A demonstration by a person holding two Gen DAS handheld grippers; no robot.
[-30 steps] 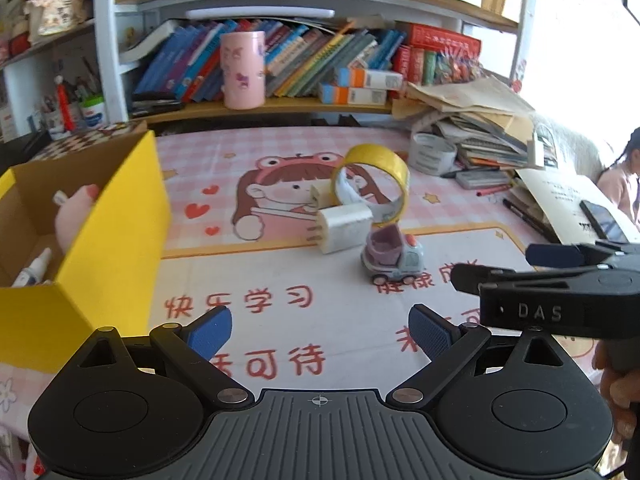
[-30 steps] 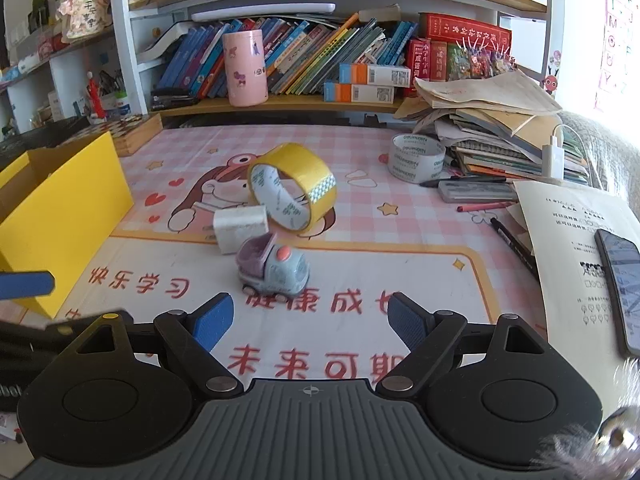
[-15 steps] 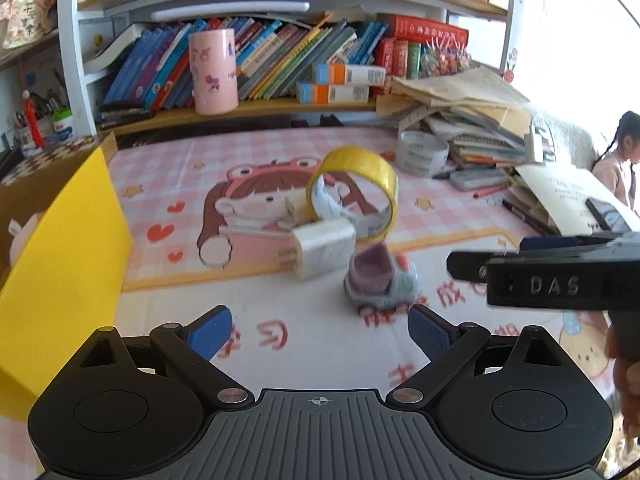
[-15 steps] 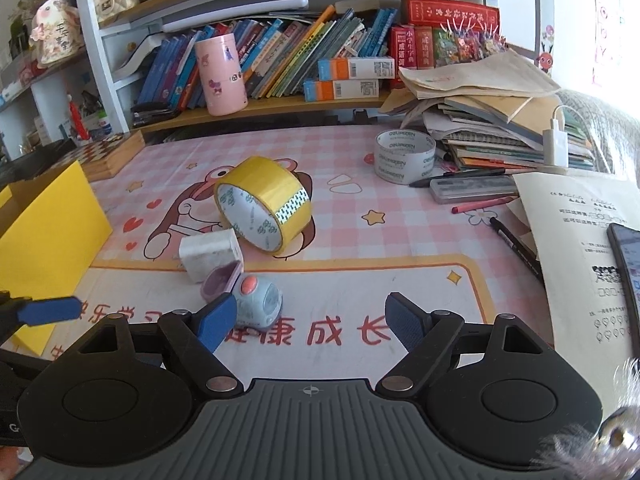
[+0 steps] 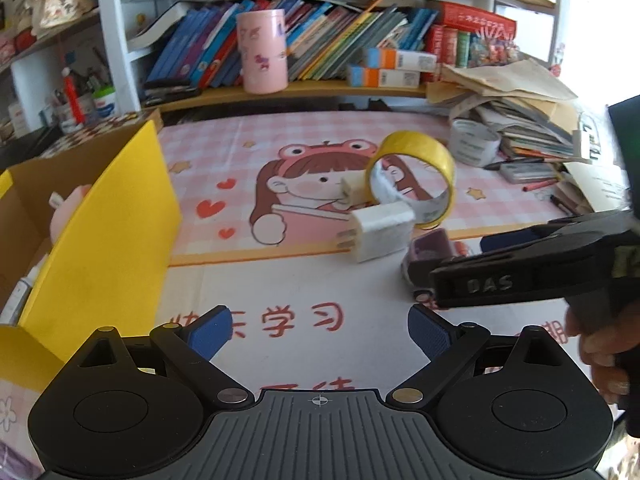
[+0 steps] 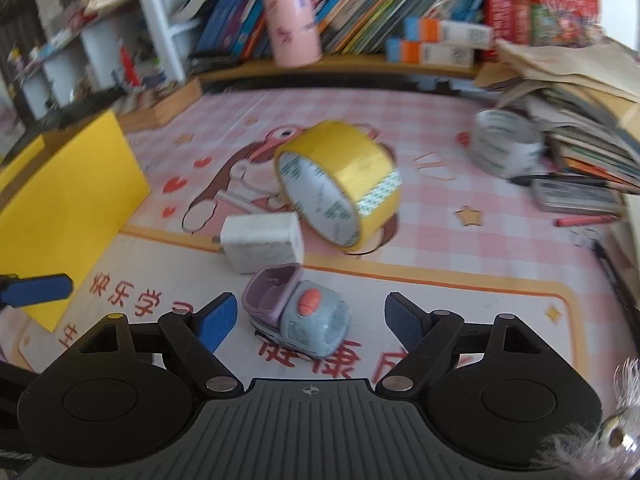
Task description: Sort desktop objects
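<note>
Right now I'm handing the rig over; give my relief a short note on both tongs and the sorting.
Left tongs: open, empty, over the mat near the yellow box.
Right tongs: open, empty, fingers either side of the toy car, not closed on it.
White charger lies just beyond the car; yellow tape roll stands on edge behind it; grey tape roll sits by the paper stack.
Done: the box already holds a pink toy.
Left: car, charger, tapes.

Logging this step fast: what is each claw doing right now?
Left claw: open, holding nothing.
Right claw: open, holding nothing; the toy car sits between its fingers.
</note>
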